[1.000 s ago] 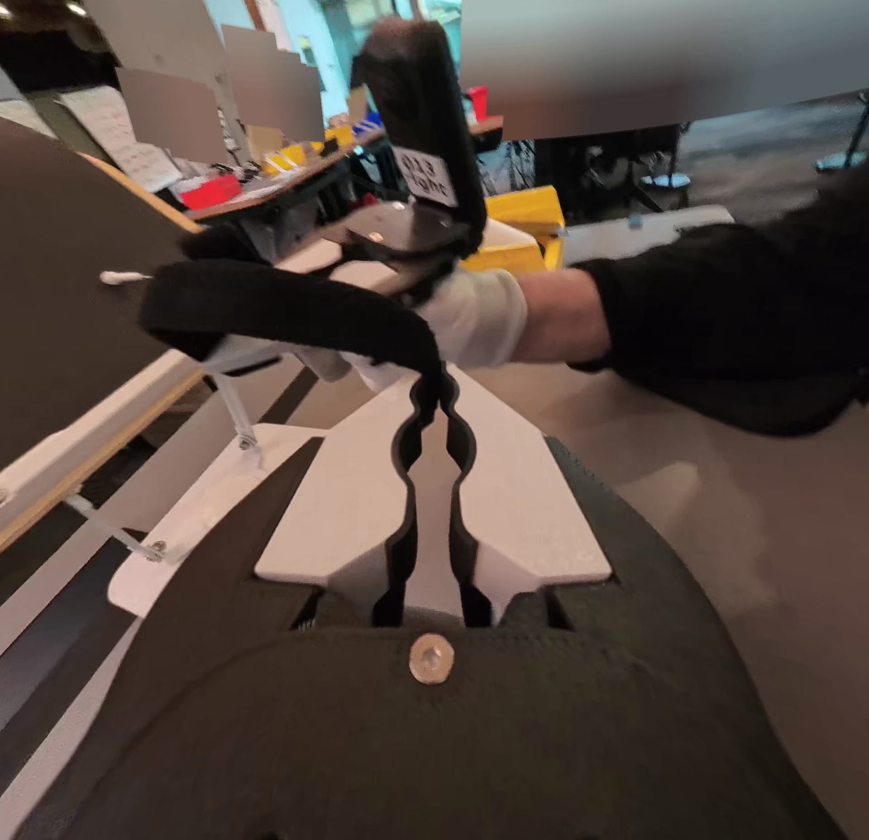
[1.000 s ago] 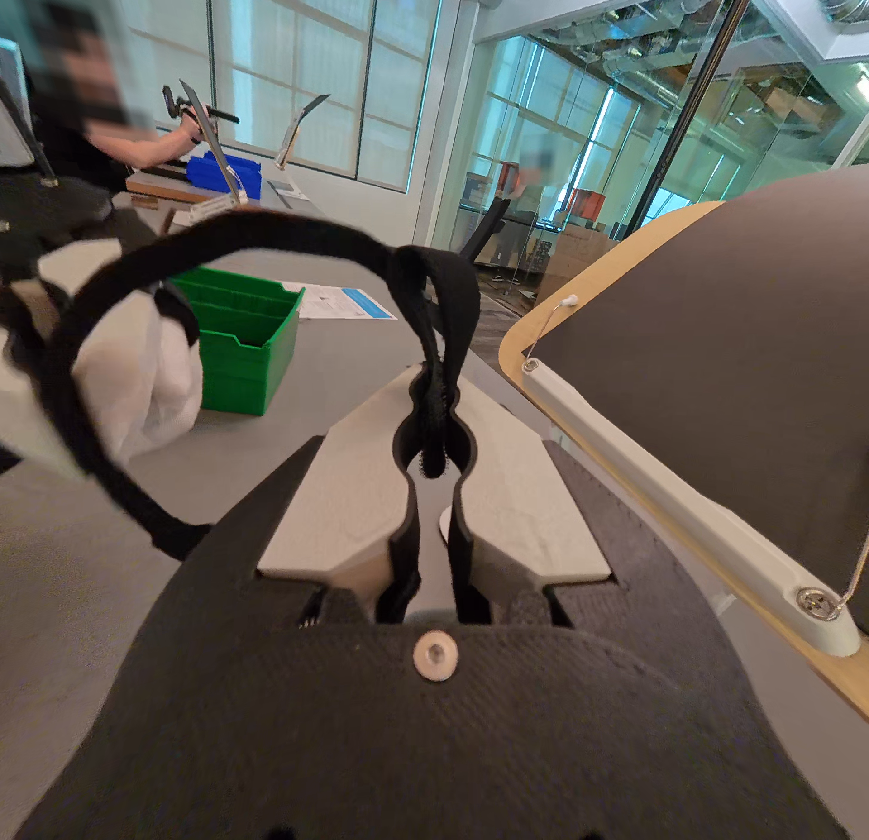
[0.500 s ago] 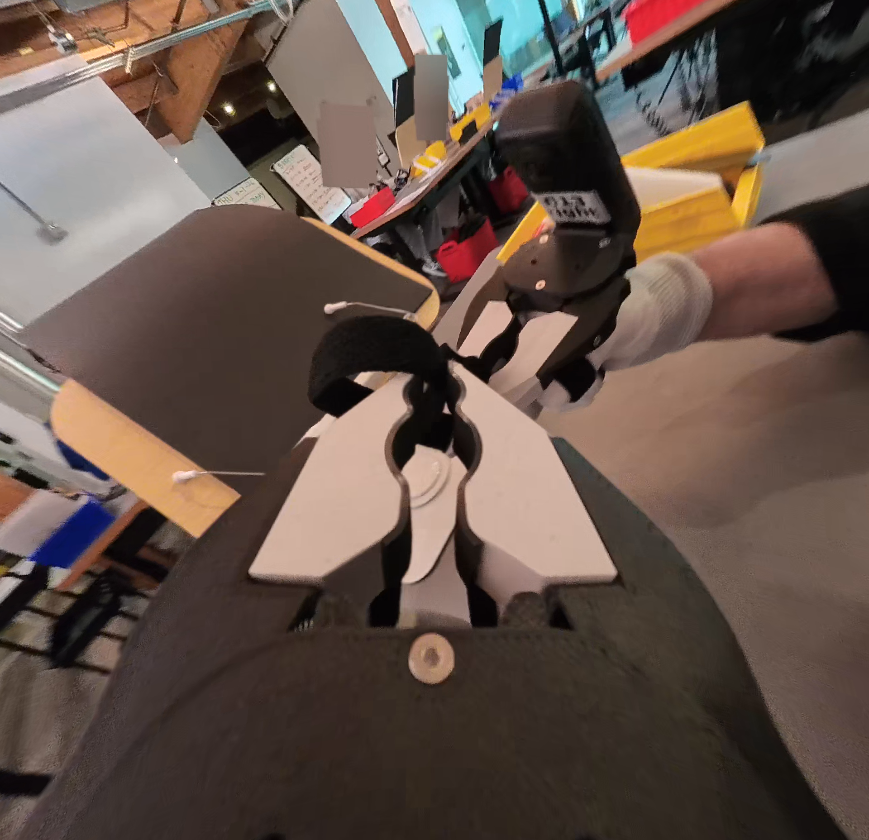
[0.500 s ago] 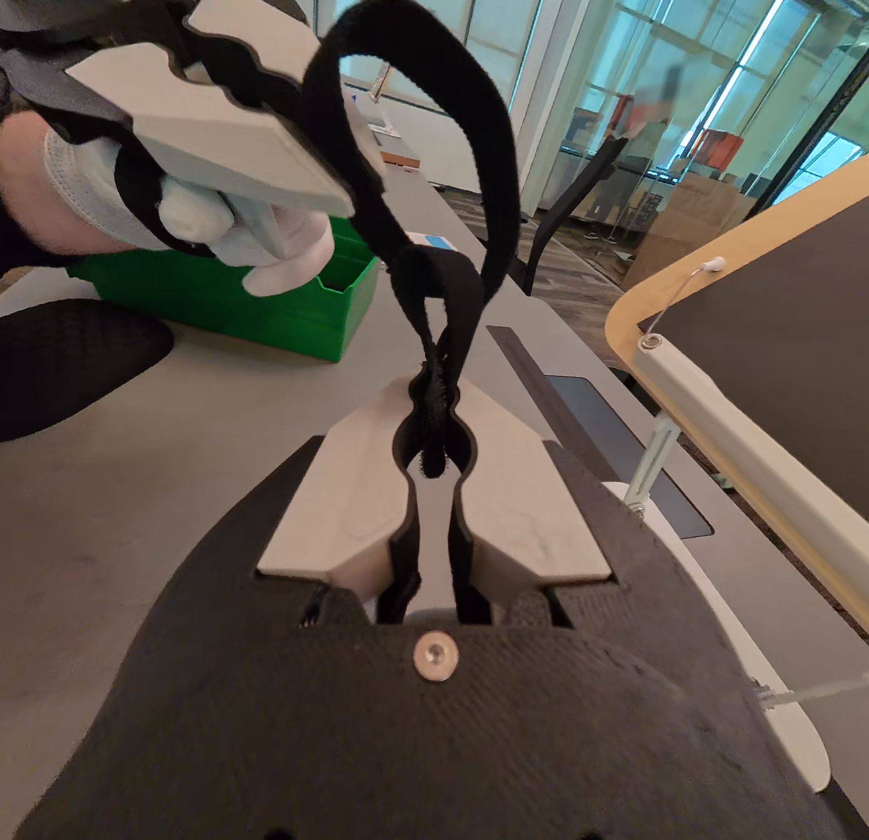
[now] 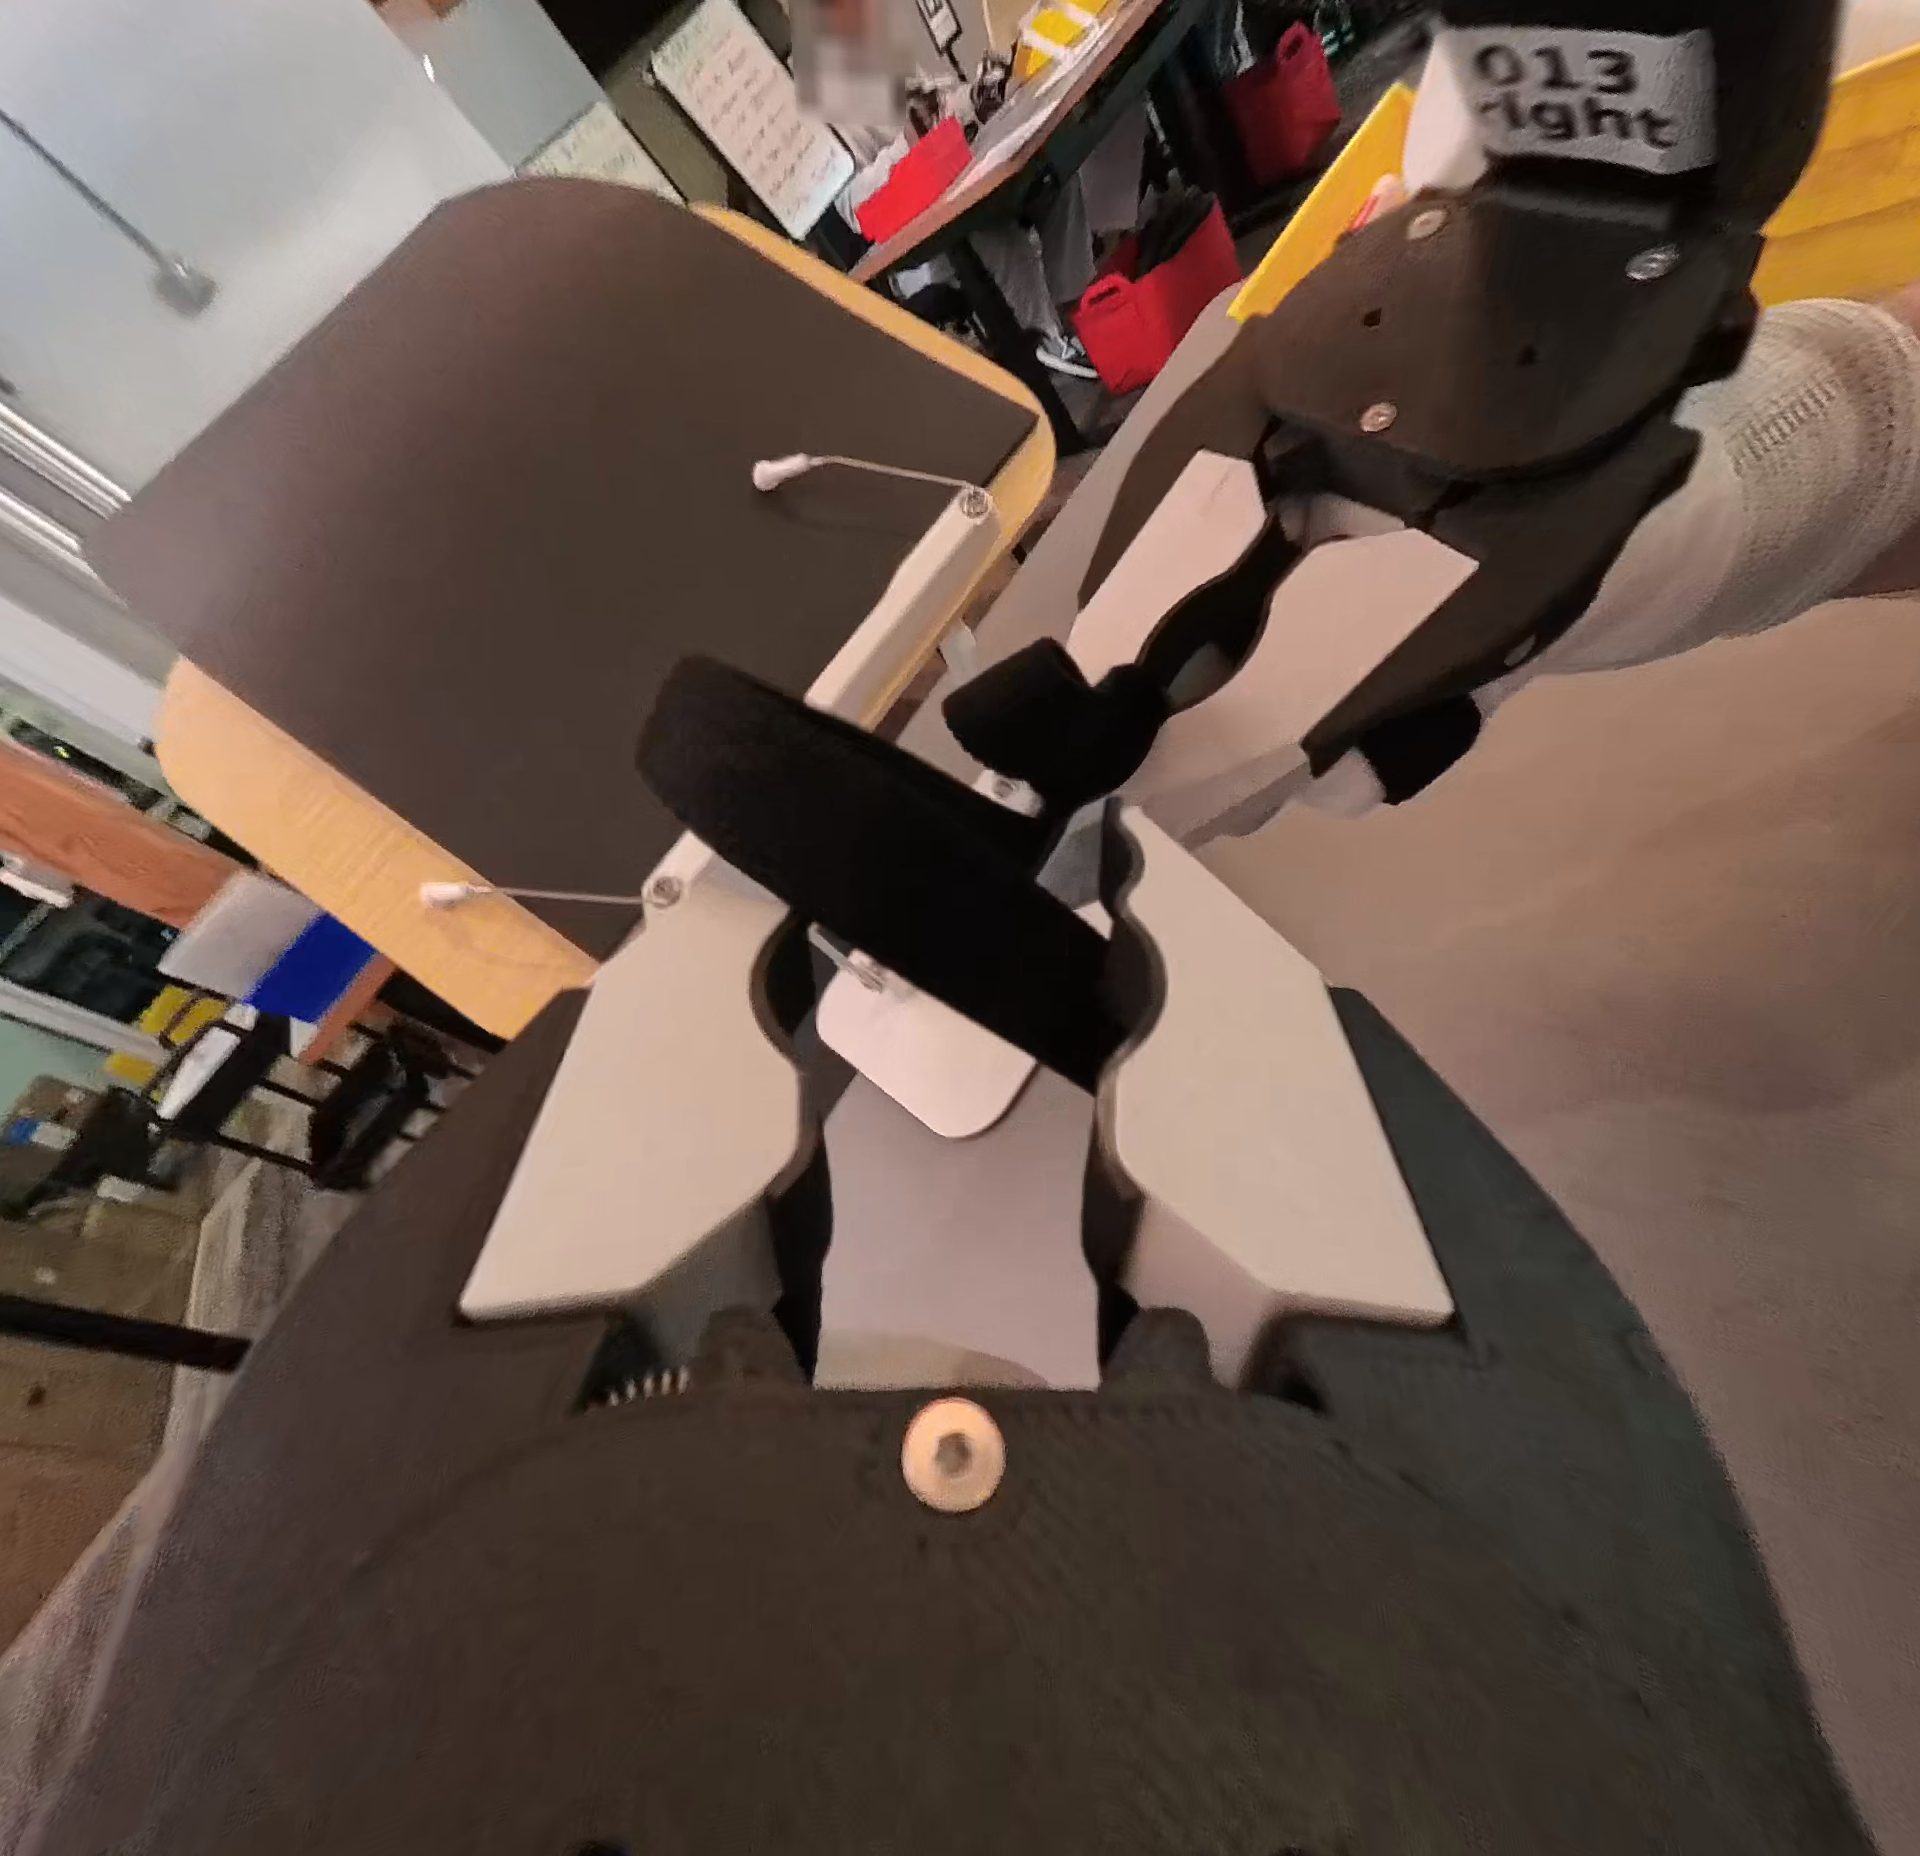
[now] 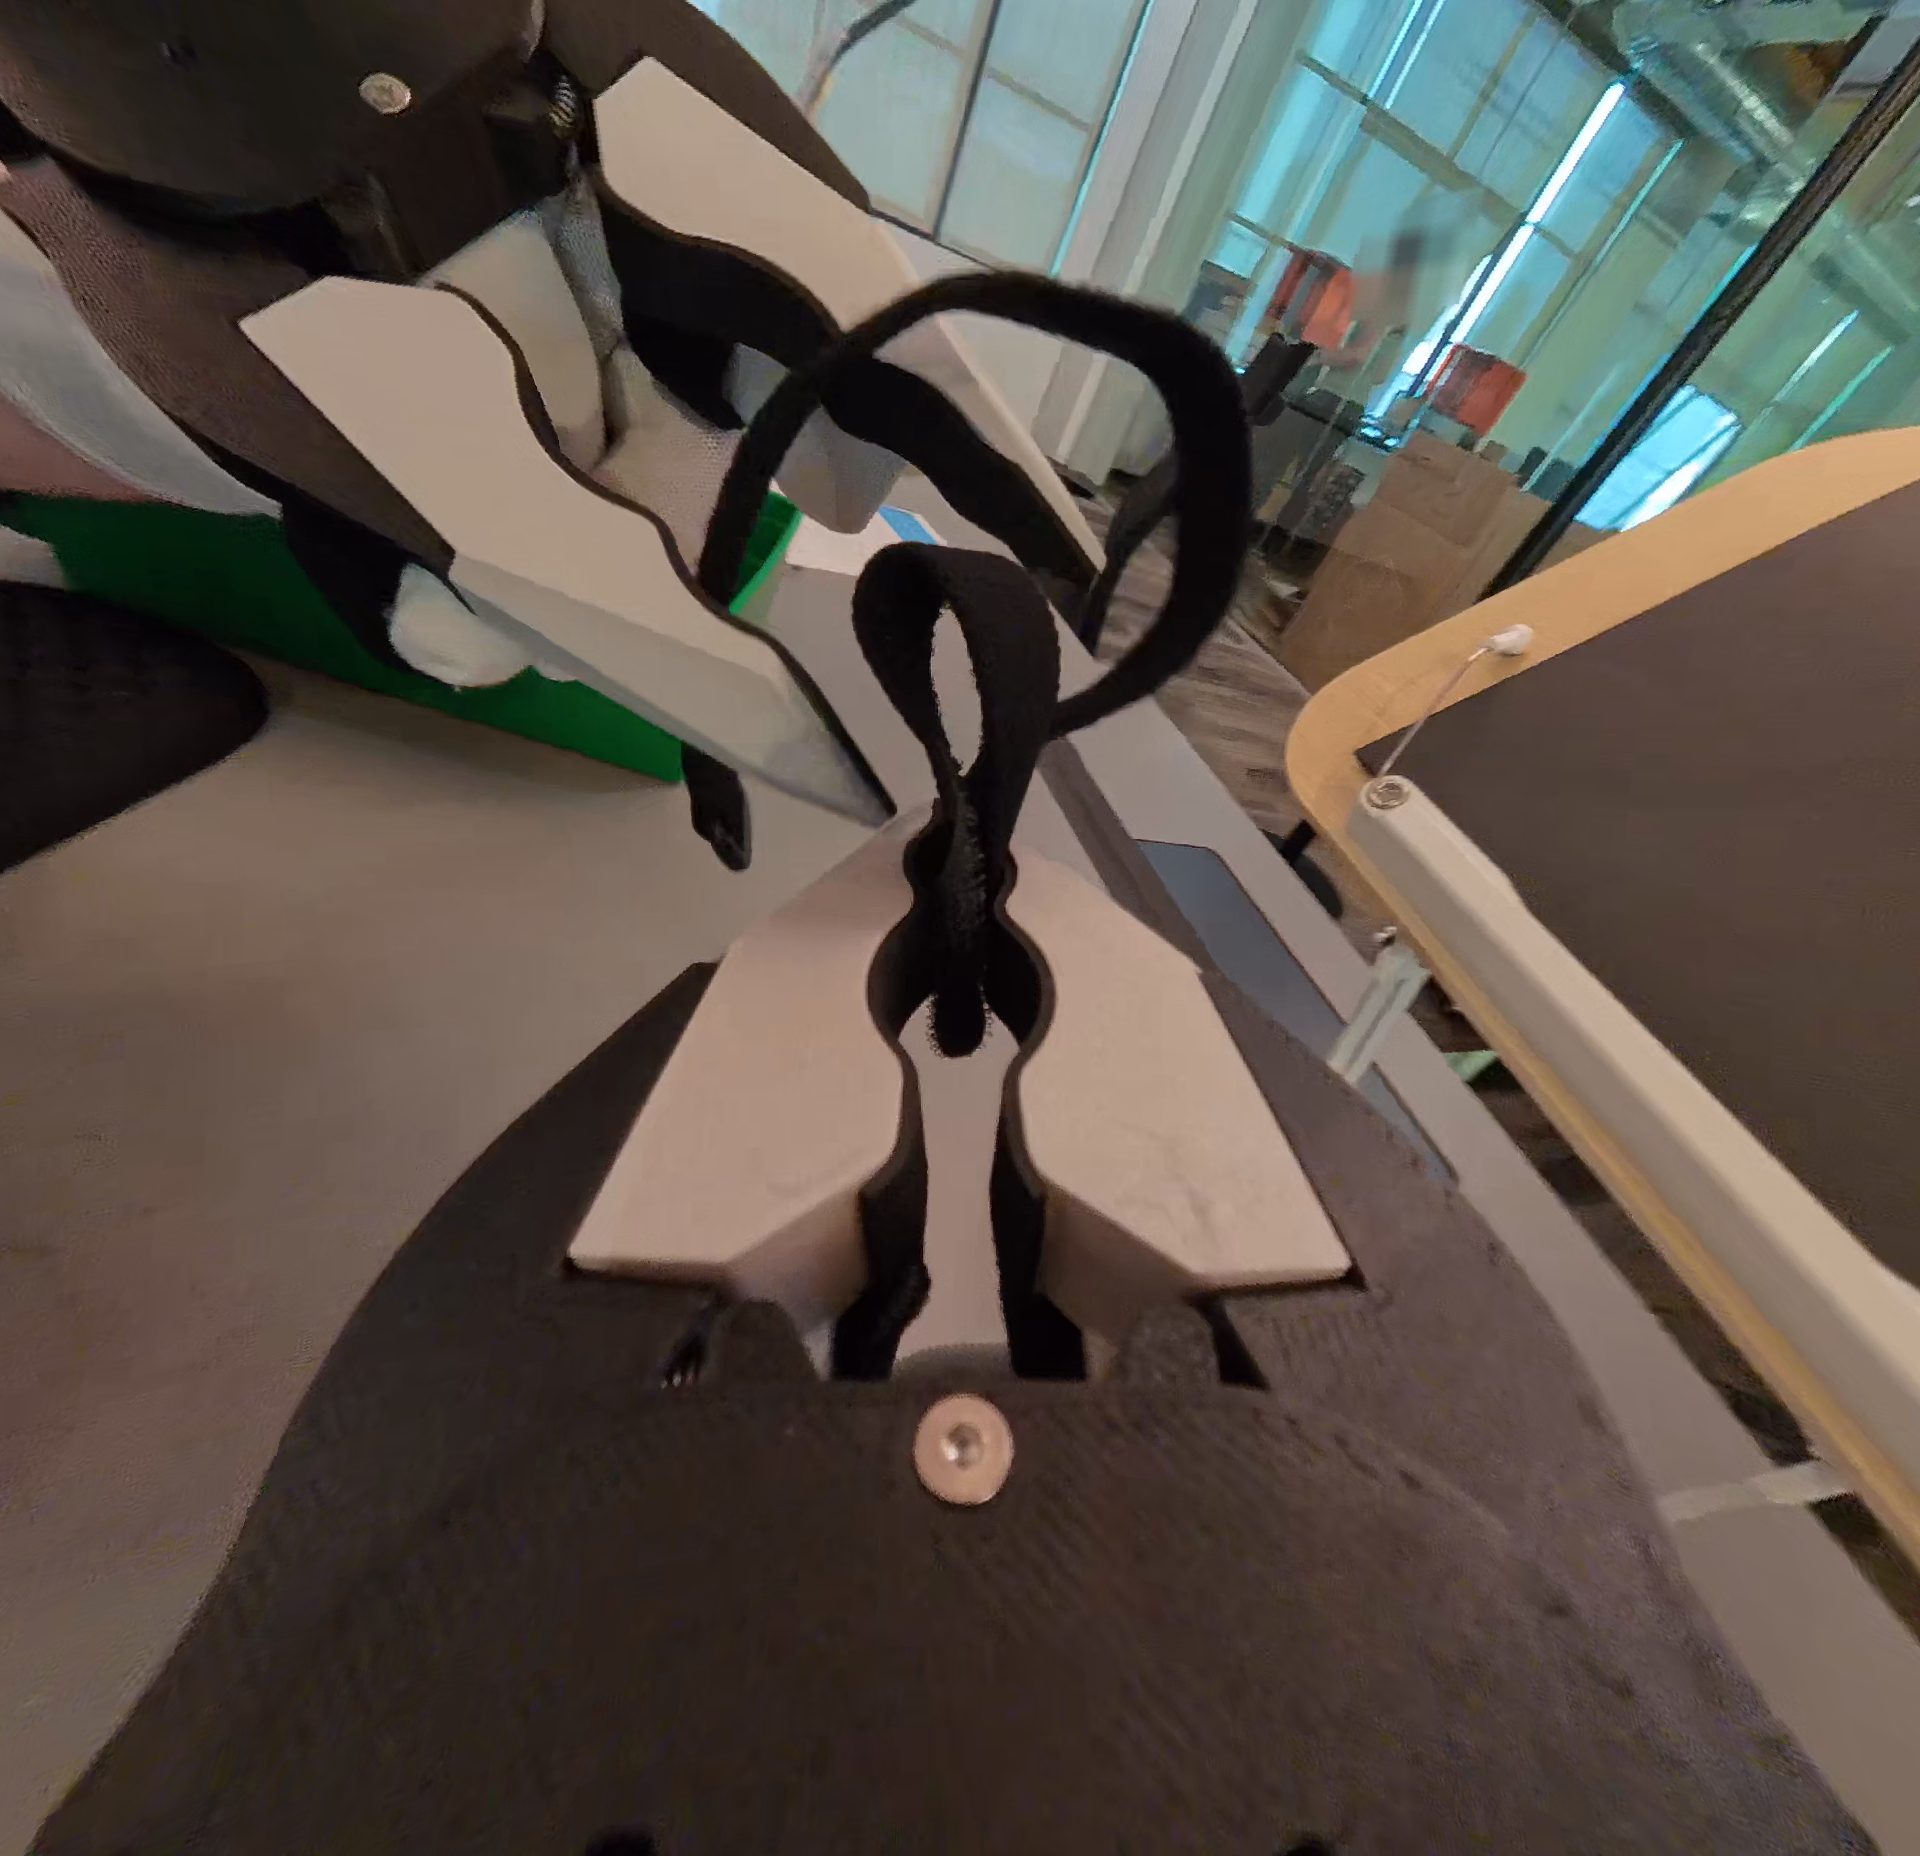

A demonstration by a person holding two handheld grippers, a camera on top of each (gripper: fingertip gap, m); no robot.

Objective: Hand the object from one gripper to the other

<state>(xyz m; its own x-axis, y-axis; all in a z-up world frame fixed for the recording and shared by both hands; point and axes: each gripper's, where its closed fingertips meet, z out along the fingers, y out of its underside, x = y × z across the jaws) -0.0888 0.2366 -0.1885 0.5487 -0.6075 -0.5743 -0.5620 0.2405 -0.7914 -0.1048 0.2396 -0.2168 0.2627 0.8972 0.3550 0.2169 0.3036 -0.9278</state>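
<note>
A: Two grippers meet at the strap. The right gripper (image 6: pixel 961 871) pinches the black strap (image 6: pixel 977 684) at frame centre; the left gripper (image 5: pixel 951 933) is spread, the loop lying between its fingers.

B: I'd close left fully before right lets go.

Fuzzy black cloth strap (image 5: pixel 883 850), matt grey tabletop (image 6: pixel 312 975), glossy green plastic bin (image 6: pixel 312 611)
</note>
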